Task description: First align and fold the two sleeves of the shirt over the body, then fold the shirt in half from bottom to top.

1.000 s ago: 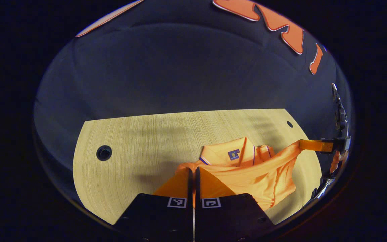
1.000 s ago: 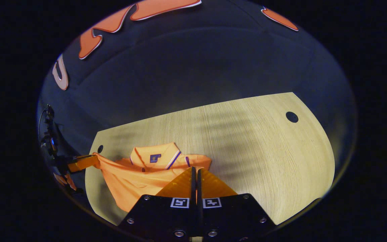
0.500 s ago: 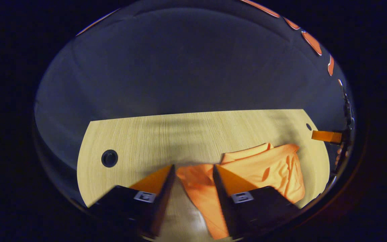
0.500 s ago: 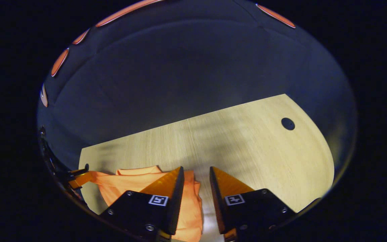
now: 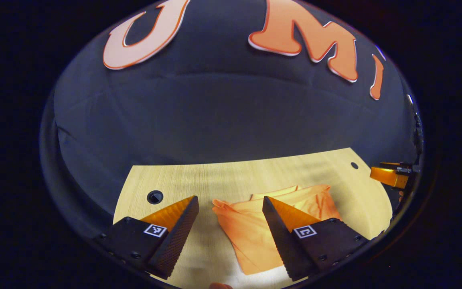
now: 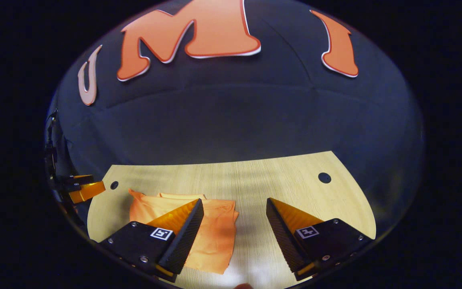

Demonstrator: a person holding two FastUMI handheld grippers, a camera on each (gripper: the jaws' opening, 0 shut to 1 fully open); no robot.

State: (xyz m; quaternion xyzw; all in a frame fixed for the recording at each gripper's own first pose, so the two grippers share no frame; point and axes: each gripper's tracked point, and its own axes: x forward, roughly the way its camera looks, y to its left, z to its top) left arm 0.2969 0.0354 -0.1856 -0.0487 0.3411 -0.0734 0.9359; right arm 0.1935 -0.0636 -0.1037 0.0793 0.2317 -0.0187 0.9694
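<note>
In the left gripper view, the left gripper (image 5: 229,208) stands wide open and holds nothing. Between and beyond its fingers lies the folded orange shirt (image 5: 255,233), flat on the wooden table (image 5: 223,180). A round cable hole (image 5: 155,196) sits off its left finger; the other gripper's tip shows far right.

In the right gripper view, the right gripper (image 6: 235,210) is likewise spread open and empty. The shirt (image 6: 215,233) lies partly behind its left finger, on the table (image 6: 255,180).
</note>
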